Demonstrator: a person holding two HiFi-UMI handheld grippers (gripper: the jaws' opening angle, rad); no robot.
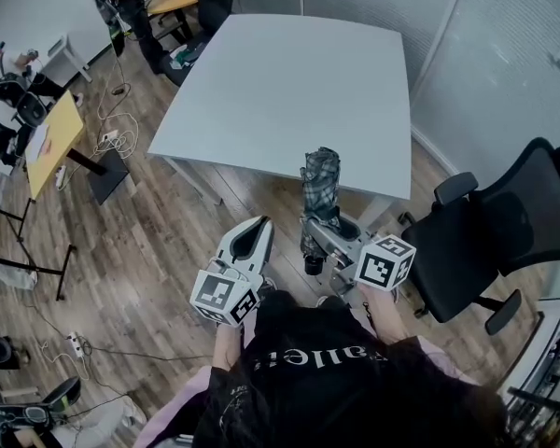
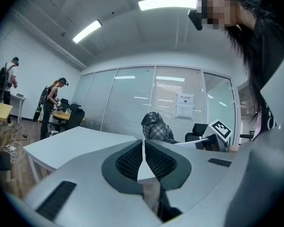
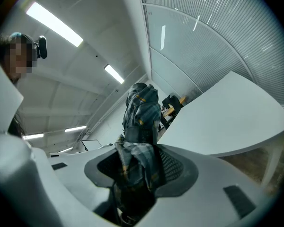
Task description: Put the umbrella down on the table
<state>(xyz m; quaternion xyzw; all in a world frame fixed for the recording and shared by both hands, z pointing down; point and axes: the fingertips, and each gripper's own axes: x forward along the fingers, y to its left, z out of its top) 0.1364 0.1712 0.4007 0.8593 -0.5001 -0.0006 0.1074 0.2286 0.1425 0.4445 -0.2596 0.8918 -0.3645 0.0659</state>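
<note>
A folded dark plaid umbrella stands nearly upright in my right gripper, which is shut on its lower part. Its black handle end hangs below the jaws. The umbrella's top reaches over the near edge of the white table, above the surface. In the right gripper view the umbrella fills the gap between the jaws of the right gripper, with the table just beyond to the right. My left gripper hovers left of the umbrella, short of the table. In its own view the left gripper is shut and holds nothing.
A black office chair stands close on the right. A glass partition runs behind the table's right side. Yellow tables, people and cables occupy the wood floor at the left and back.
</note>
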